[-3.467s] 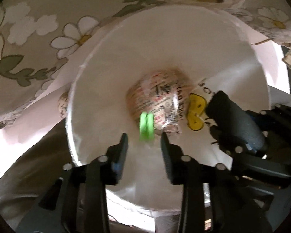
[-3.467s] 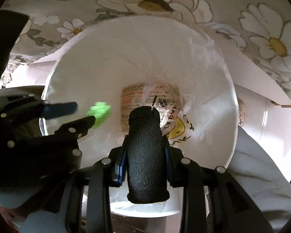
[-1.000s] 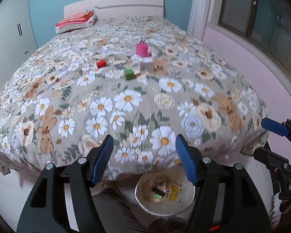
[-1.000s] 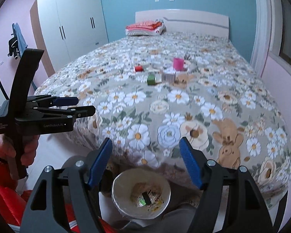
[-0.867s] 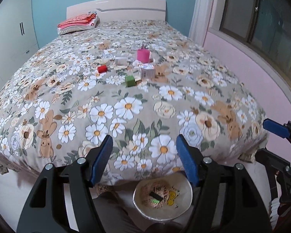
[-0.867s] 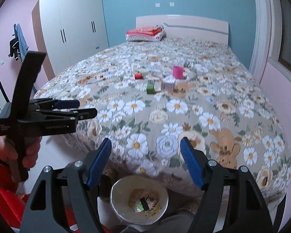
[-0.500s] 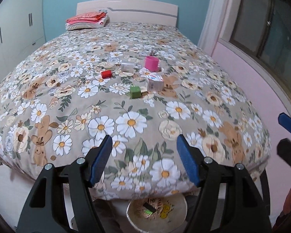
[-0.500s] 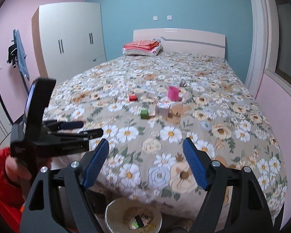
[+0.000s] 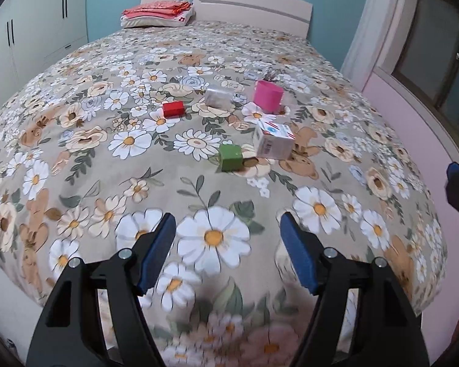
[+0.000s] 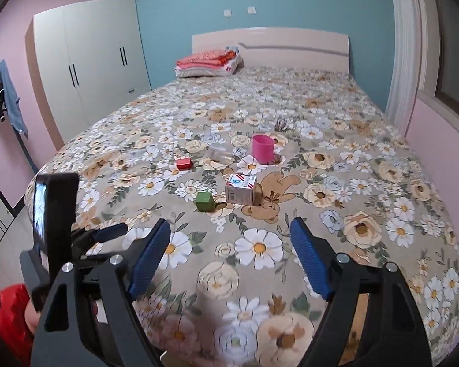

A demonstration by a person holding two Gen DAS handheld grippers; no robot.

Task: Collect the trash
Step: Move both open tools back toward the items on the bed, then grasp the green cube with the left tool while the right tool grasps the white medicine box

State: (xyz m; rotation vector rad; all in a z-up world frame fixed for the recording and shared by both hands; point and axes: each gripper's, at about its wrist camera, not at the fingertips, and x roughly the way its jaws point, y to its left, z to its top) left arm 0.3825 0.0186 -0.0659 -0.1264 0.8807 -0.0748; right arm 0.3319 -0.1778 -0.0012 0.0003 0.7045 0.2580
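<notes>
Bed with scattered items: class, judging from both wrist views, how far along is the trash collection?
Done: nothing that these views confirm; no bin shows. In hand: nothing; the left gripper and right gripper are both open and empty above the bed's near edge. Left: green block, white carton, red block, clear packet and pink cup remain on the bedspread.

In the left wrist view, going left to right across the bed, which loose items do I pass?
Red block → clear plastic packet → green block → pink cup → white carton.
</notes>
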